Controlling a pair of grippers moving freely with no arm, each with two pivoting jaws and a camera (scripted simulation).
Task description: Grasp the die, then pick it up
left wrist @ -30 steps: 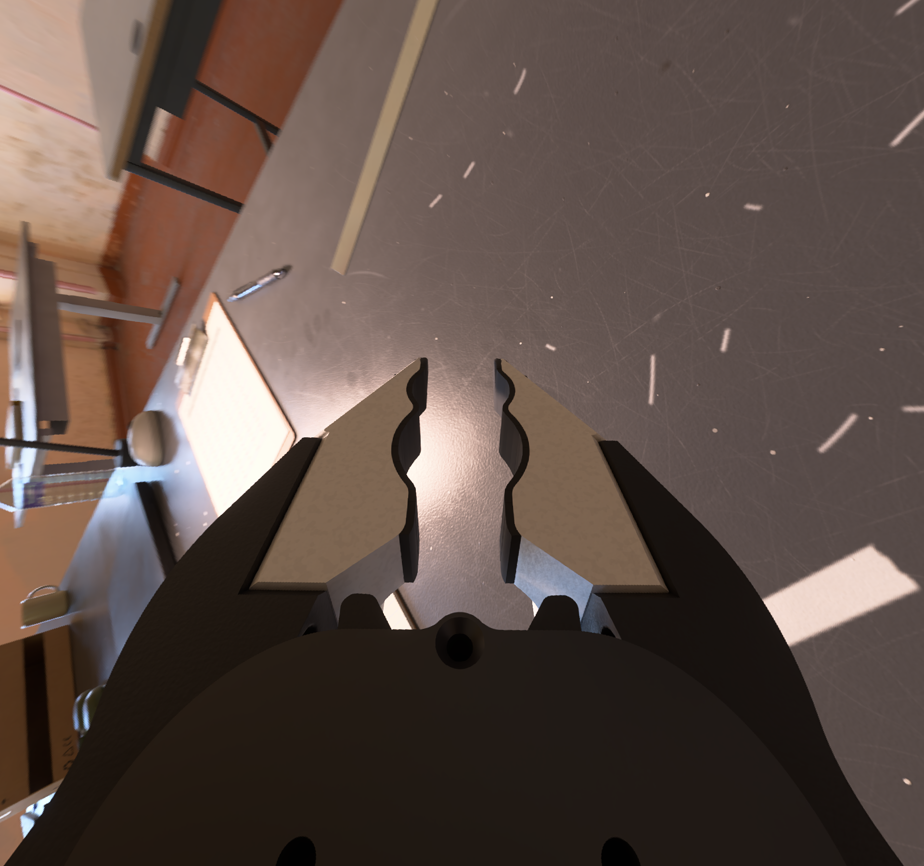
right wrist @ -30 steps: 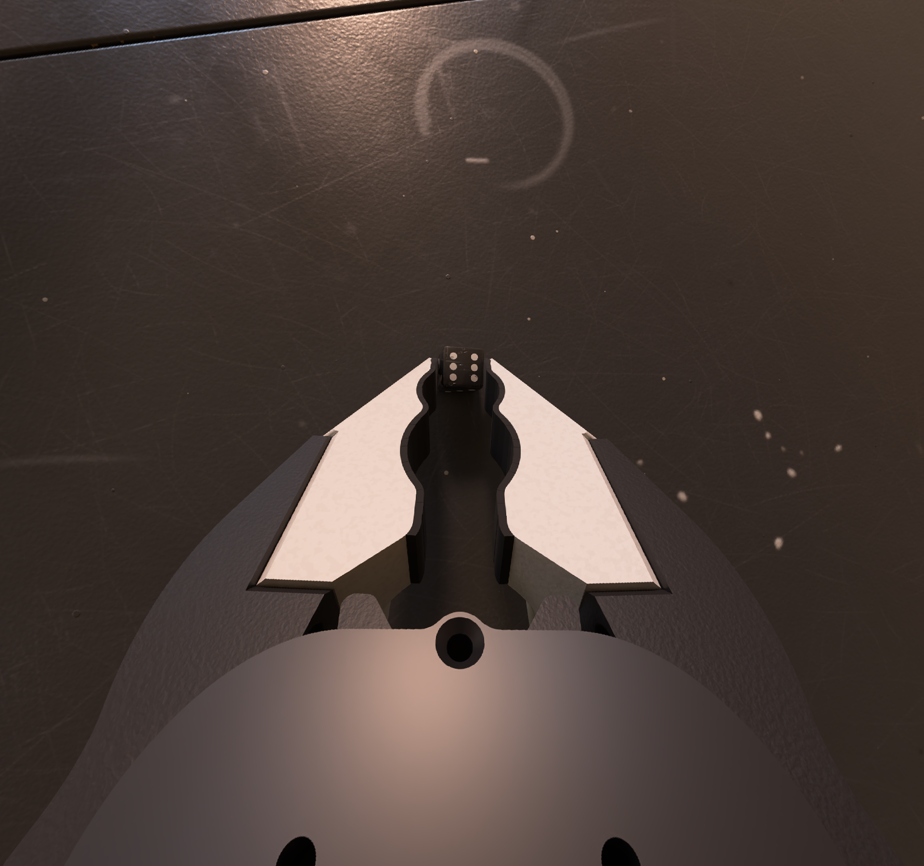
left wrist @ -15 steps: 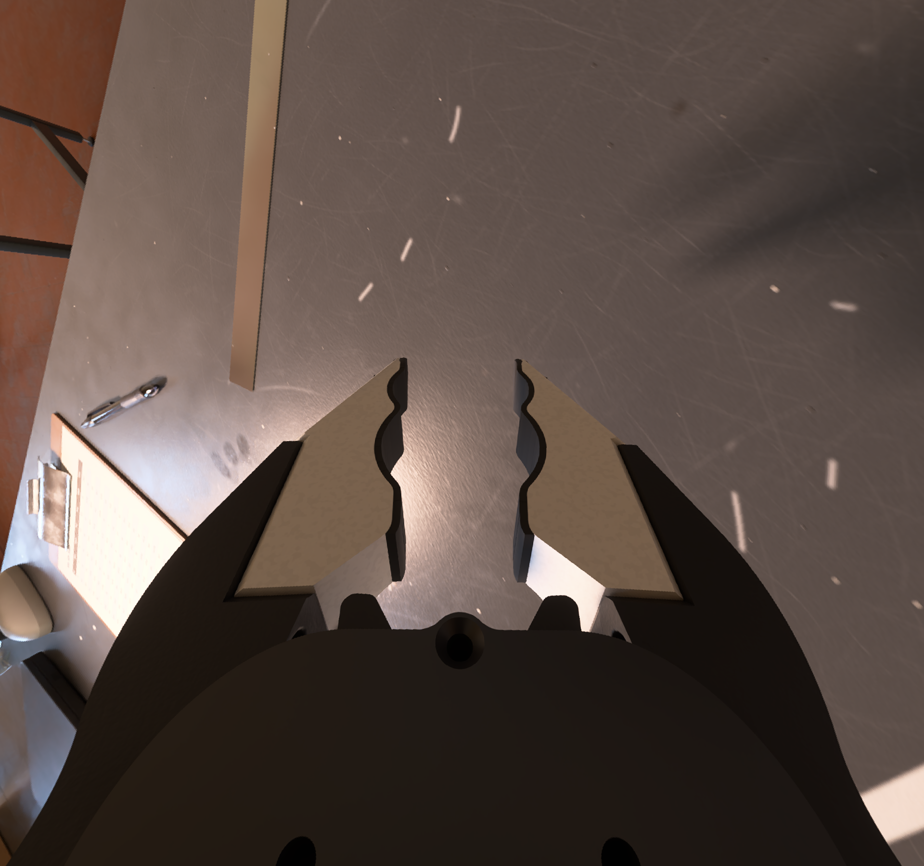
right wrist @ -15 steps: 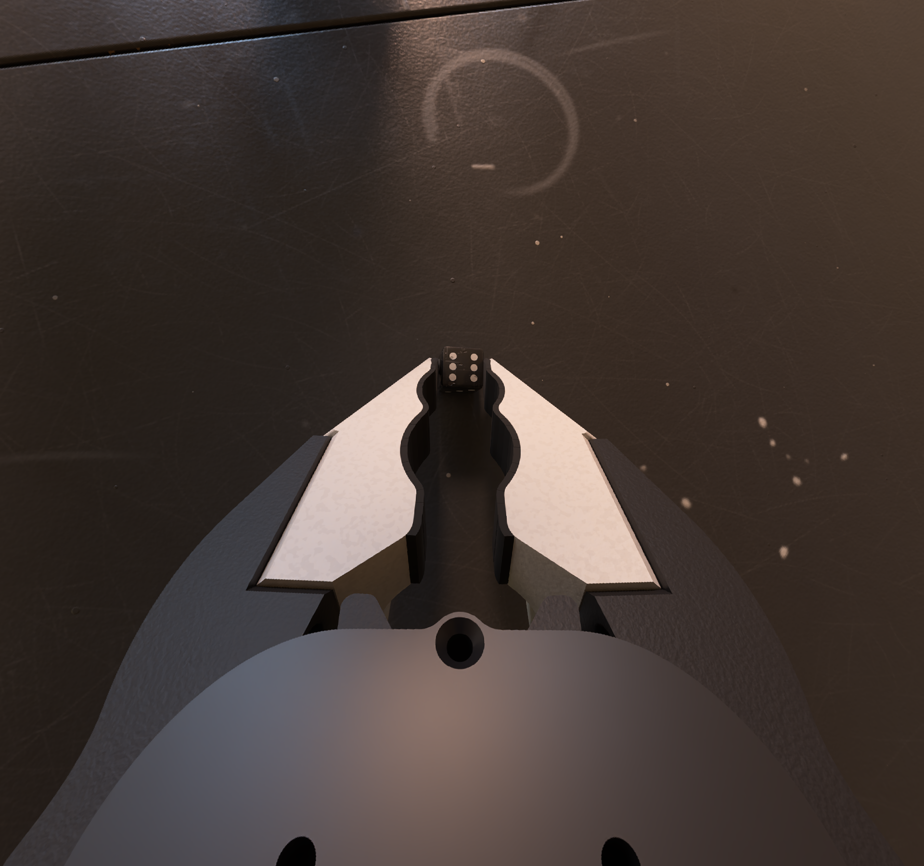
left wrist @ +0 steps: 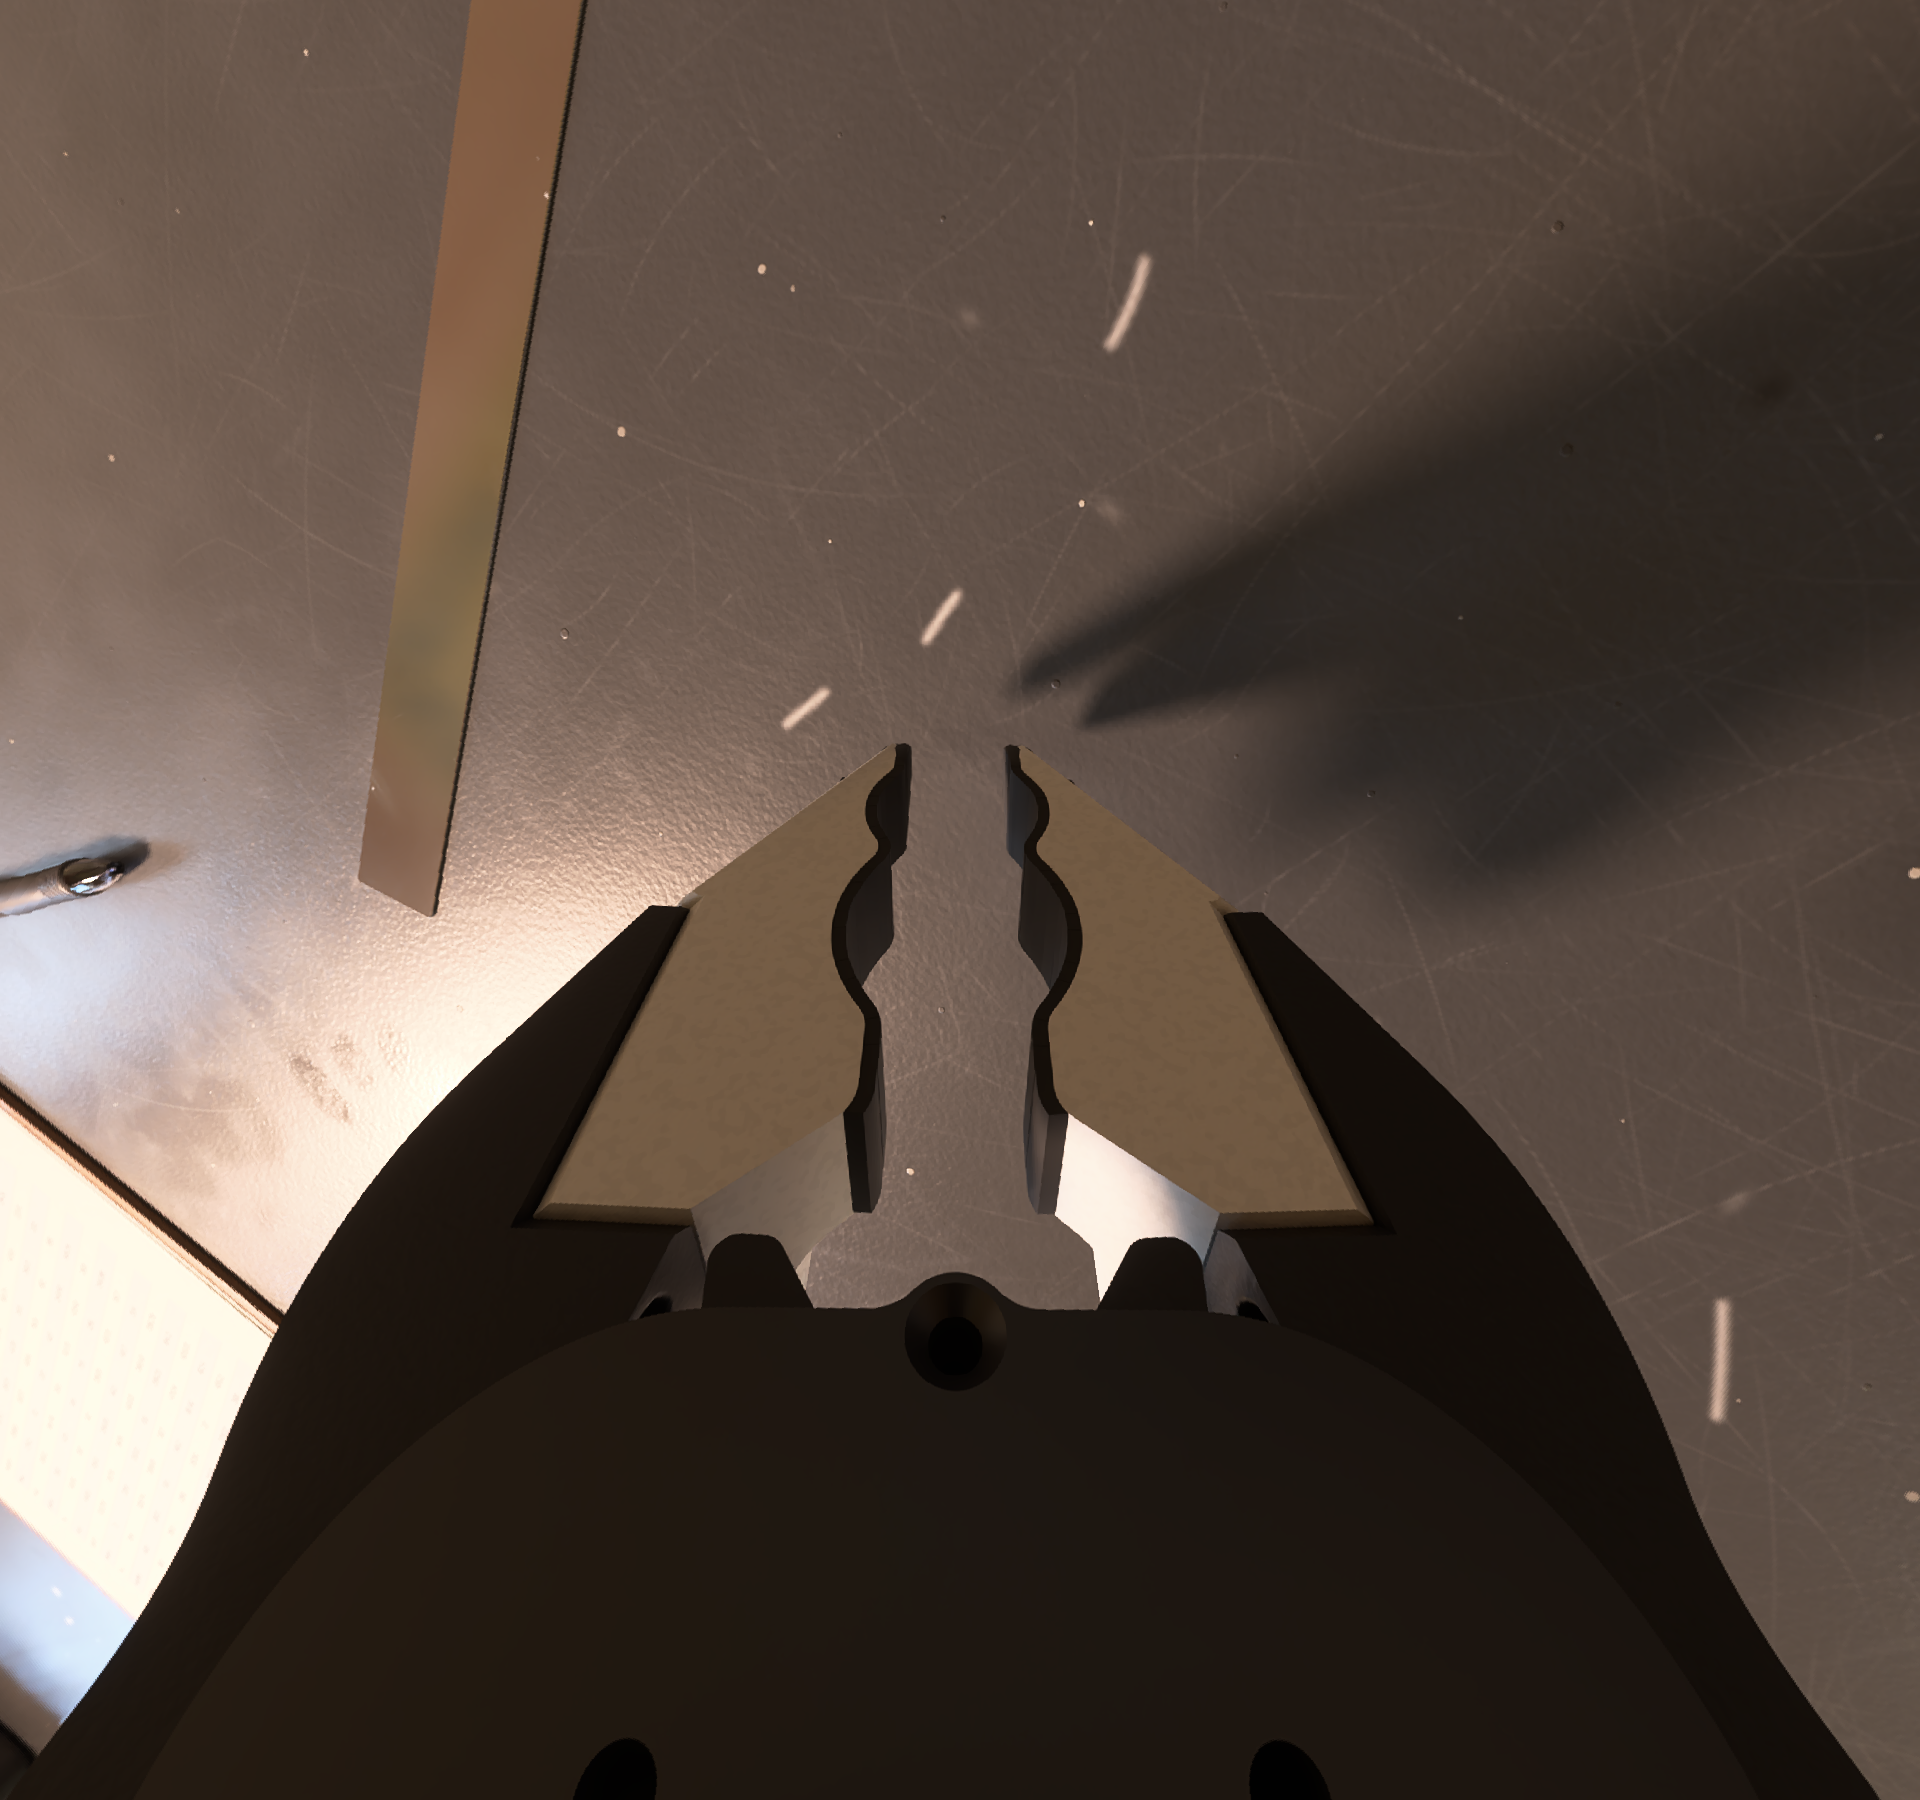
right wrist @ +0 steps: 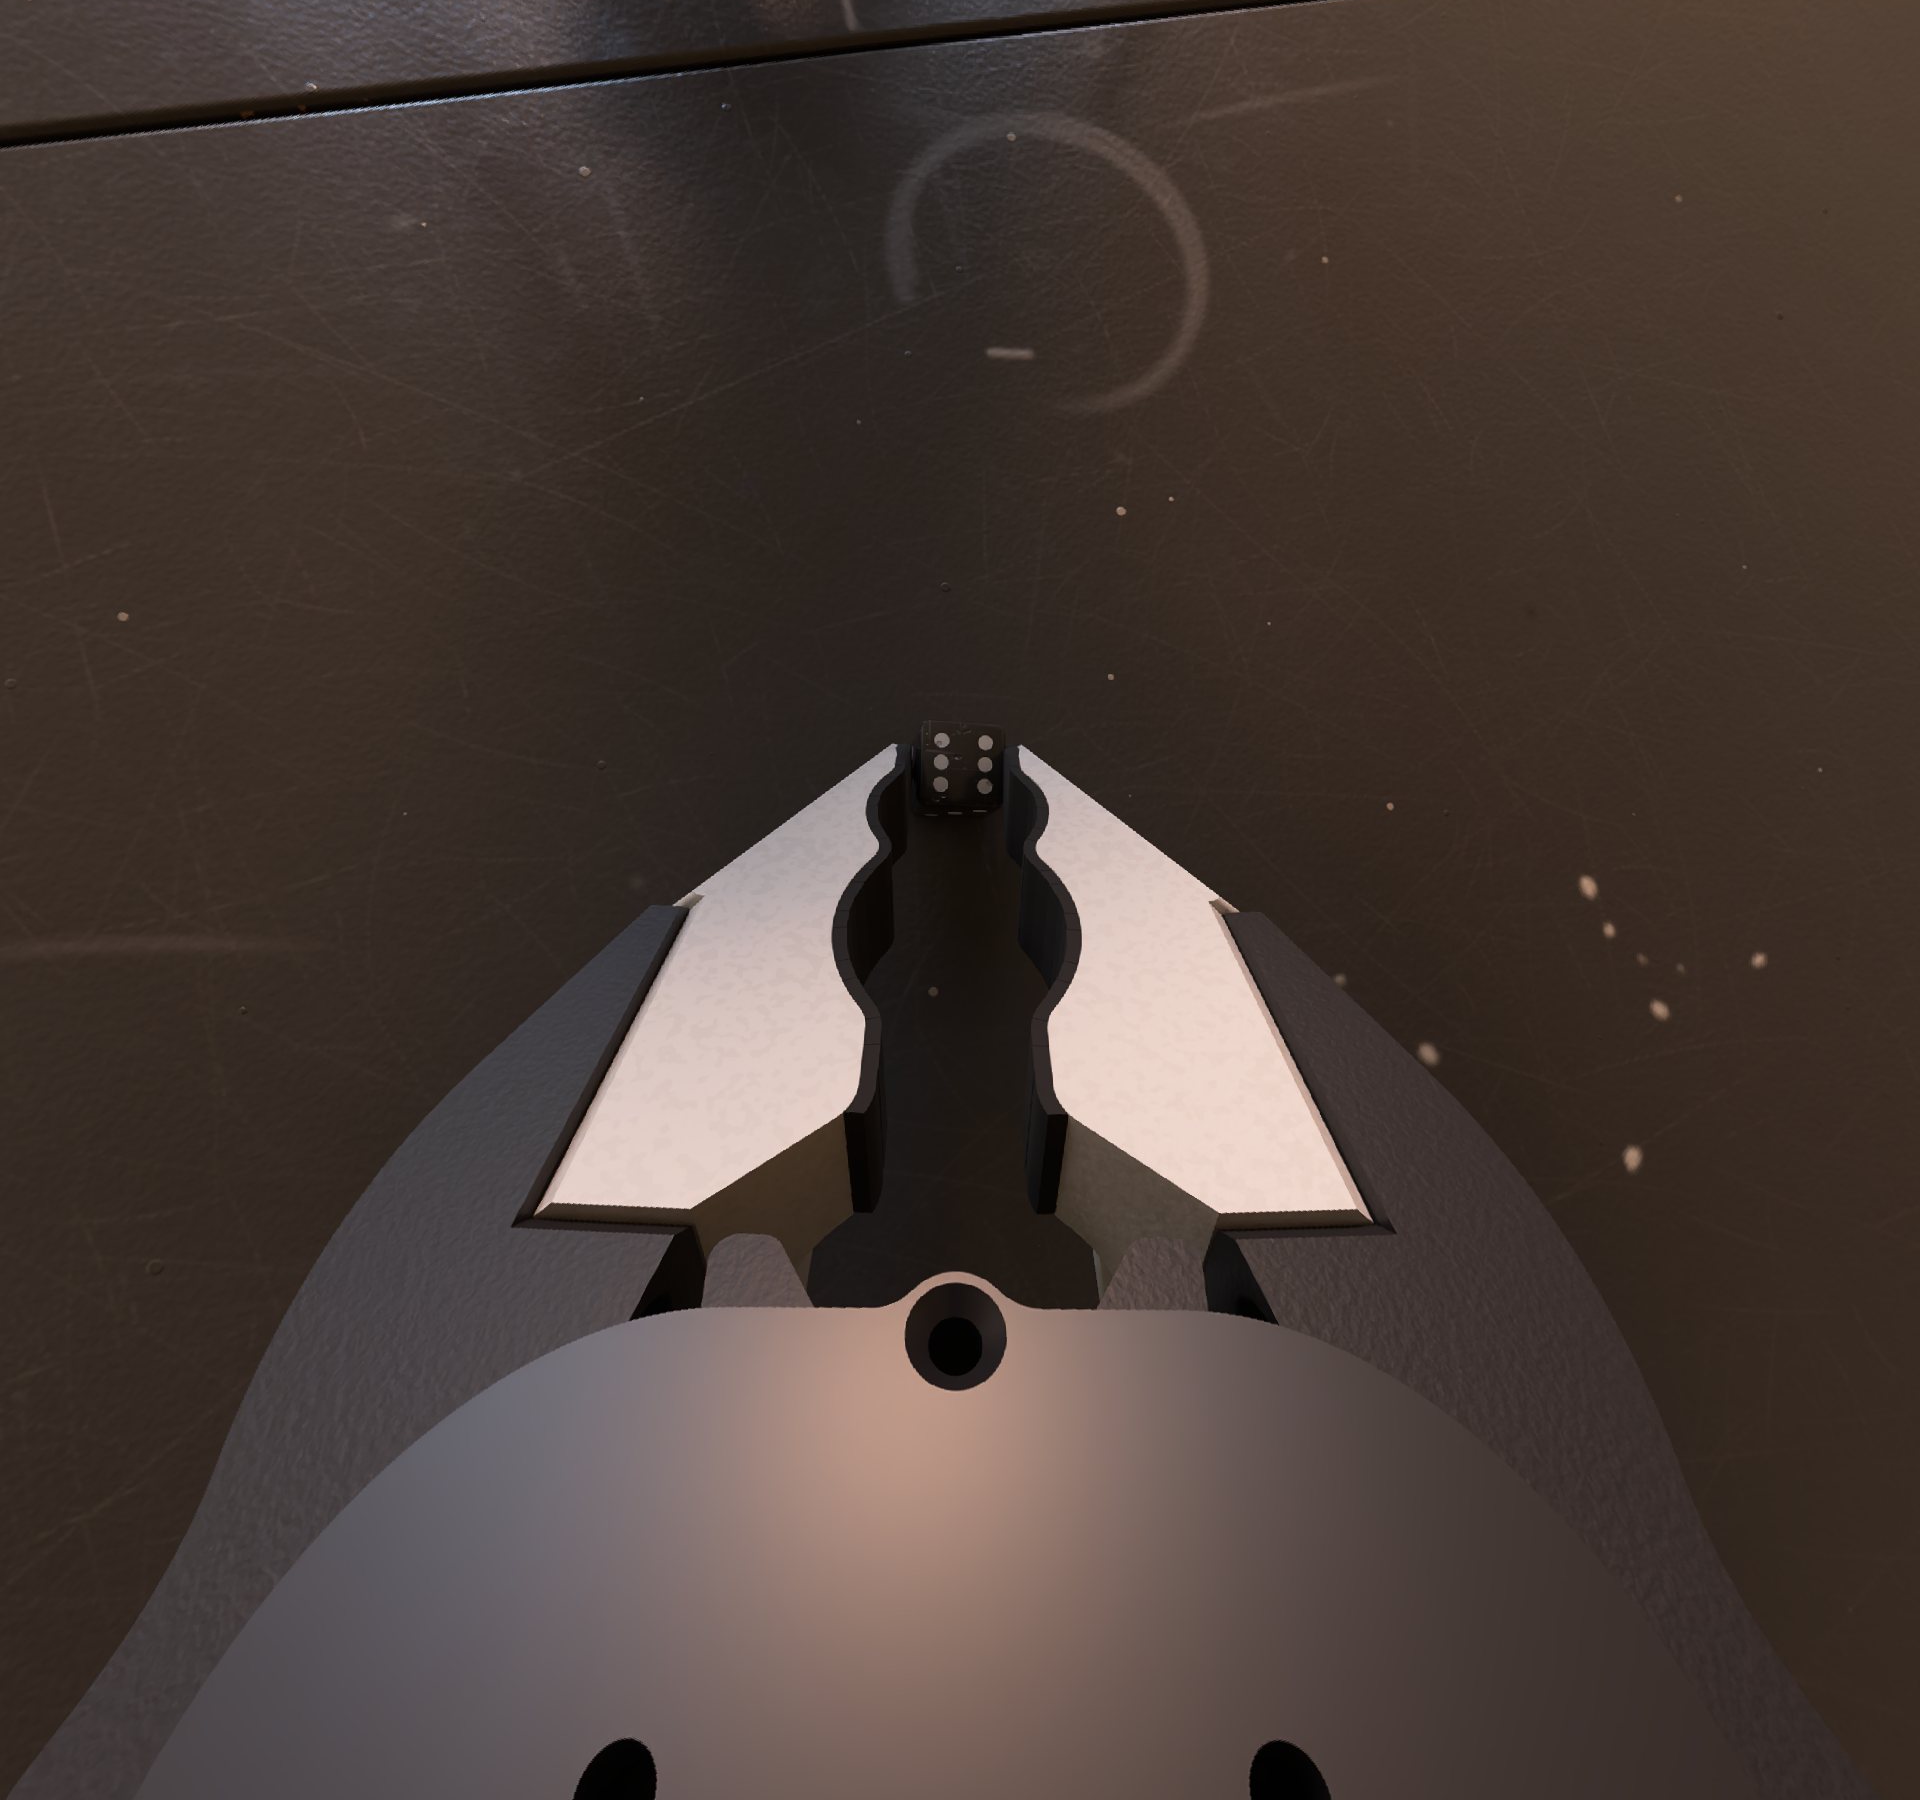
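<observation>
- The right gripper [right wrist: 958, 763] has its jaws clamped on a small black die [right wrist: 960, 776] at their tips.
- The dark counter [right wrist: 416, 503] lies beyond, with a pale ring mark [right wrist: 1049, 264] far ahead.
- The left gripper [left wrist: 956, 763] has its jaws apart, empty, with a tan strip [left wrist: 473, 400] to the far left.

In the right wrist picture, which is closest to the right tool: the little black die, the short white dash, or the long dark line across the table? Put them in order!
1. The small black die with white dots, held right between the tips of the right tool.
2. The short white dash mark, farther ahead, inside the pale ring stain.
3. The long dark seam line, farthest, across the top.
</observation>
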